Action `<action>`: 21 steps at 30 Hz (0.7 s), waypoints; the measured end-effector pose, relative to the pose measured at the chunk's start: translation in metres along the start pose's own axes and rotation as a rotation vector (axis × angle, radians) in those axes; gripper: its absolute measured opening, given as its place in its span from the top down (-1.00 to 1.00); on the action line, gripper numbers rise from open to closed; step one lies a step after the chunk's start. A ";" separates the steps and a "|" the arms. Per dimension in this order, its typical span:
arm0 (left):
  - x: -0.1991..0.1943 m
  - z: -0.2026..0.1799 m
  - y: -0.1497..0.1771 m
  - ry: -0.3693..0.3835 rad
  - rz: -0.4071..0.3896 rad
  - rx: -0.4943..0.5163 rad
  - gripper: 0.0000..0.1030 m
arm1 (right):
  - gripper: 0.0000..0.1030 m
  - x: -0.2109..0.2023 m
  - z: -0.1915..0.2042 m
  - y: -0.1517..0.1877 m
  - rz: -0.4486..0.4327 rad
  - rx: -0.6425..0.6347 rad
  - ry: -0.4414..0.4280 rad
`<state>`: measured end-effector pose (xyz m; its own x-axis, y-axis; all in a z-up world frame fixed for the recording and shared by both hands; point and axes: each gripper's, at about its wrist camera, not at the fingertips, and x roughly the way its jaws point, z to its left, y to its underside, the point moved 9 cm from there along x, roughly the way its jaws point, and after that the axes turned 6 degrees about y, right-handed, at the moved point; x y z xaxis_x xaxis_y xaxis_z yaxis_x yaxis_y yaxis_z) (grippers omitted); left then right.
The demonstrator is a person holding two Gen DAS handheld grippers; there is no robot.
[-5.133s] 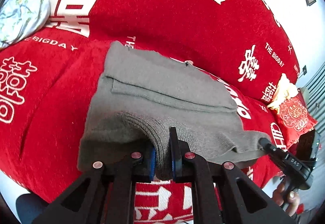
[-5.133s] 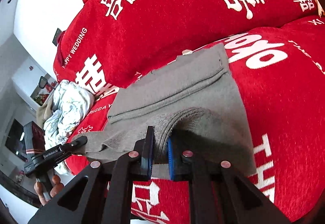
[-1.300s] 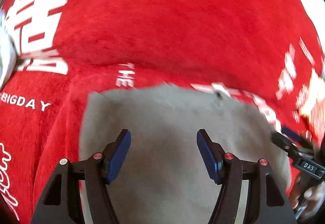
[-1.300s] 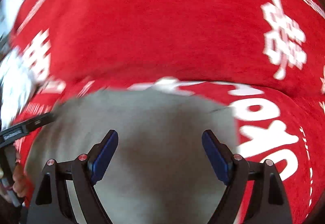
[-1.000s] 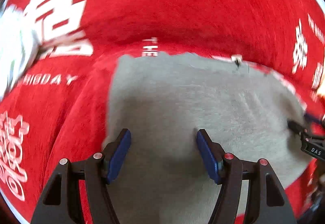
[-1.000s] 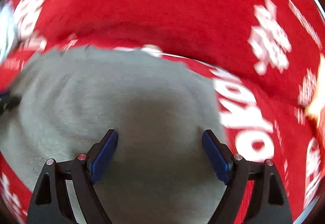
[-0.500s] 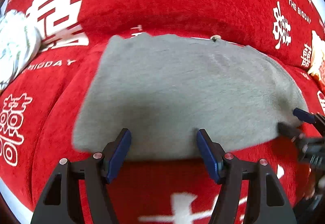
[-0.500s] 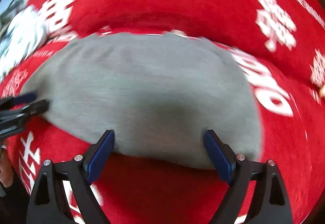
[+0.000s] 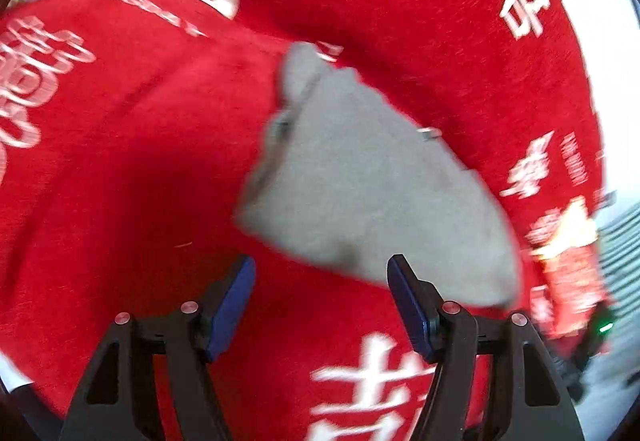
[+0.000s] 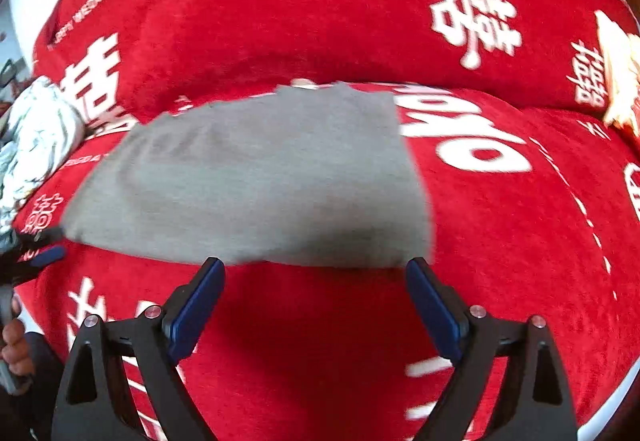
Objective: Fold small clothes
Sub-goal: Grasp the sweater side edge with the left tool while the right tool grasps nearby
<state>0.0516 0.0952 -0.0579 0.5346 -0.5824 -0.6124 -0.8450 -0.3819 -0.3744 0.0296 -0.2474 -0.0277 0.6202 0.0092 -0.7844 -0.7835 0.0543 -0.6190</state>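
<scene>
Two spread grippers [image 9: 320, 301] [image 10: 316, 305], nothing held

One grey garment [image 10: 256, 177]; two grippers [image 10: 316, 305]

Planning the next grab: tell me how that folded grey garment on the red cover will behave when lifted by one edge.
The grey garment is probably floppy: its edges follow the red cover. Layers stacked at its left corner would likely slide apart and unfold. It looks thin and soft, so probably light, and one open claw could likely lift it.

bright daylight, motion blur, fisheye-warped edges.
</scene>
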 end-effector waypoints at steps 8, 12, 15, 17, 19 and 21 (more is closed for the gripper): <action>0.036 0.014 -0.030 0.202 -0.013 -0.199 0.55 | -0.82 0.010 0.061 -0.020 0.009 -0.098 -0.044; 0.030 0.012 -0.030 0.223 -0.036 -0.177 0.58 | -0.82 0.024 0.098 -0.052 0.018 -0.155 -0.073; 0.028 0.015 -0.031 0.238 -0.046 -0.193 0.59 | -0.82 0.046 0.142 -0.085 0.066 -0.179 -0.144; 0.027 0.017 -0.031 0.239 -0.050 -0.197 0.65 | -0.82 0.067 0.180 -0.104 0.114 -0.216 -0.187; 0.027 0.018 -0.030 0.212 -0.047 -0.173 0.65 | -0.82 0.090 0.216 -0.121 0.157 -0.250 -0.204; 0.027 0.017 -0.031 0.198 -0.052 -0.151 0.65 | -0.82 0.116 0.249 -0.132 0.218 -0.273 -0.218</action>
<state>0.0919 0.1035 -0.0749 0.5823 -0.6830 -0.4410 -0.8124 -0.5091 -0.2842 0.2143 -0.0046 -0.0269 0.4089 0.2038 -0.8895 -0.8603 -0.2392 -0.4503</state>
